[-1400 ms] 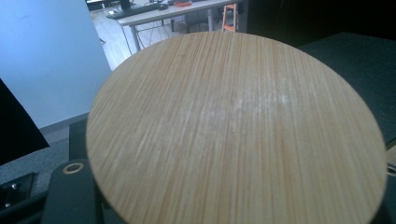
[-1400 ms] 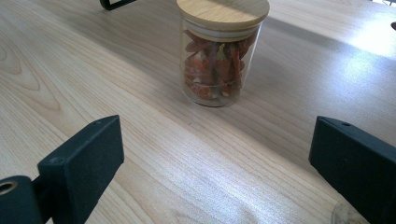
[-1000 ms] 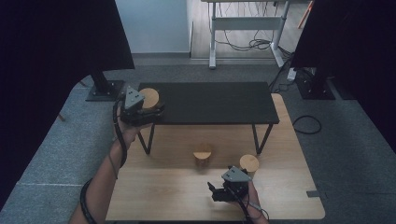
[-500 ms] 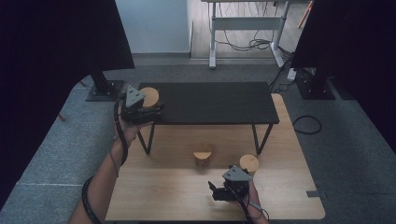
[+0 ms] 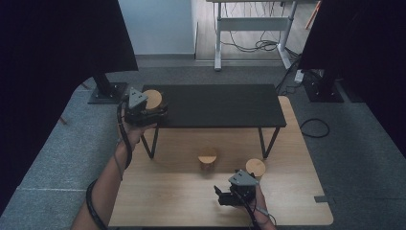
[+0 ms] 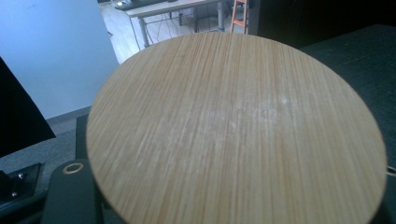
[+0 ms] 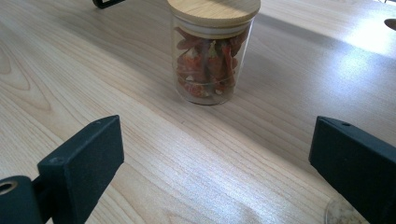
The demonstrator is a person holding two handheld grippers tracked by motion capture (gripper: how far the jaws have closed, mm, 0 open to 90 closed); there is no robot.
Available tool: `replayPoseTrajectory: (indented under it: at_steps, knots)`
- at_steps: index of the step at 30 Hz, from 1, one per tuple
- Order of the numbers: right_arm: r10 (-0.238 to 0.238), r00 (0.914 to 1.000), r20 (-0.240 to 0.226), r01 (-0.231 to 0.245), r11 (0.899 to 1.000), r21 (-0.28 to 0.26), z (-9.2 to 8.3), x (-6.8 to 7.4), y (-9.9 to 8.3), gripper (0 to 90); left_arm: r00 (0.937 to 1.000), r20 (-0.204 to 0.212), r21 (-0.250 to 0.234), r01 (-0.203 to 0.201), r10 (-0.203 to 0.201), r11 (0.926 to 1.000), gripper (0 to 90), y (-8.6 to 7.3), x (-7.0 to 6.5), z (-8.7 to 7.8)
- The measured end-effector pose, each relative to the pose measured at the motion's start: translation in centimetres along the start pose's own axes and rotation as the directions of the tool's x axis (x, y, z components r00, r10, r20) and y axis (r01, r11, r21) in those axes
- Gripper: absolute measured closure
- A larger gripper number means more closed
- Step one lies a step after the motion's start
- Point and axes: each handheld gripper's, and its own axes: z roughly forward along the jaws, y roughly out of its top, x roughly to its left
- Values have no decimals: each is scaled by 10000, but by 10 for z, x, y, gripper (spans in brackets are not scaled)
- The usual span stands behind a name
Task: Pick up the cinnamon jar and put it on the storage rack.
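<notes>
Little has changed over the last second: the black shelf (image 5: 218, 105) and wooden table (image 5: 167, 201) are as before. Your left gripper (image 5: 143, 111) still clamps a bamboo-lidded jar (image 5: 153, 99) at the shelf's left end; your right gripper (image 7: 212, 158) waits with jaws apart before the jar of red chillies (image 7: 211, 51). The shelving step looks unfinished.

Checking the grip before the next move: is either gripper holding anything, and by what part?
The left gripper holds a jar with a wooden lid at the black shelf's left end; which part it grips cannot be told. The right gripper is open, holding nothing.
</notes>
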Motion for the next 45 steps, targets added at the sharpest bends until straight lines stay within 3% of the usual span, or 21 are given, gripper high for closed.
replayPoseTrajectory:
  at_steps: [11, 16, 20, 38, 43, 45]
  knots:
    - [-5, 10000, 18, 5, 10000, -3, 0, 0, 0, 26, 9999, 8, 63, 167, -167, 9998, 250, -1, 2, 5]
    - [-36, 10000, 8, 36, 10000, -7, 0, 0, 0, 26, 10000, -73, 183, 68, -66, 9998, 247, 1, -1, 9]
    - [-55, 10000, 13, 55, 10000, -46, -1, 0, 1, 26, 9996, -50, 264, 269, -268, 9993, 234, 3, 2, 13]
    - [-87, 10000, -8, 87, 10000, -24, 0, 1, 1, 25, 9997, -124, 370, 195, -191, 9991, 230, 6, 0, 13]
    - [-4, 10000, -94, 4, 10000, -77, -1, 0, 1, 26, 9975, -649, 777, -235, 286, 9967, 128, 18, -10, 13]
    - [49, 9999, -138, -50, 9999, -138, -3, -1, 1, 25, 9974, -709, 697, -36, 86, 9976, 73, 18, -10, 10]
